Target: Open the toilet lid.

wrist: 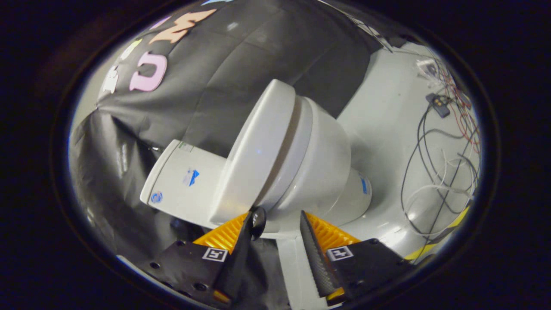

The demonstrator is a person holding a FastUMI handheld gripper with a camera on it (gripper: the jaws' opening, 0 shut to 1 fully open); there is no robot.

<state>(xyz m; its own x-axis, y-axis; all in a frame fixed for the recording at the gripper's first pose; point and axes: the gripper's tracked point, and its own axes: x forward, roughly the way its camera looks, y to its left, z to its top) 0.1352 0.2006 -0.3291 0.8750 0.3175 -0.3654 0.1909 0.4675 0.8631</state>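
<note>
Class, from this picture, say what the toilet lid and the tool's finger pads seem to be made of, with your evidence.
Lid: probably hard glossy plastic, possibly ceramic; white, smooth, with soft highlights. Finger pads: seemingly dark ribbed rubber, matte, on orange ridged plastic backing. The tool is open just ahead of the lid's edge.

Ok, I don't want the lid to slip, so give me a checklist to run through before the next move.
1. Tool open: ok, its fingers stand apart.
2. Toilet lid within reach: ok, its front edge lies just ahead of the fingertips.
3. Lid already parted from the seat: ok, a gap shows between them.
4. Finger hooked under the lid's edge: cannot tell, the tip sits at the edge.
5. Room behind for the lid to swing: ok, only the tank stands there.
6. Cables away from the path: ok, they lie on the floor beside the bowl.
</note>
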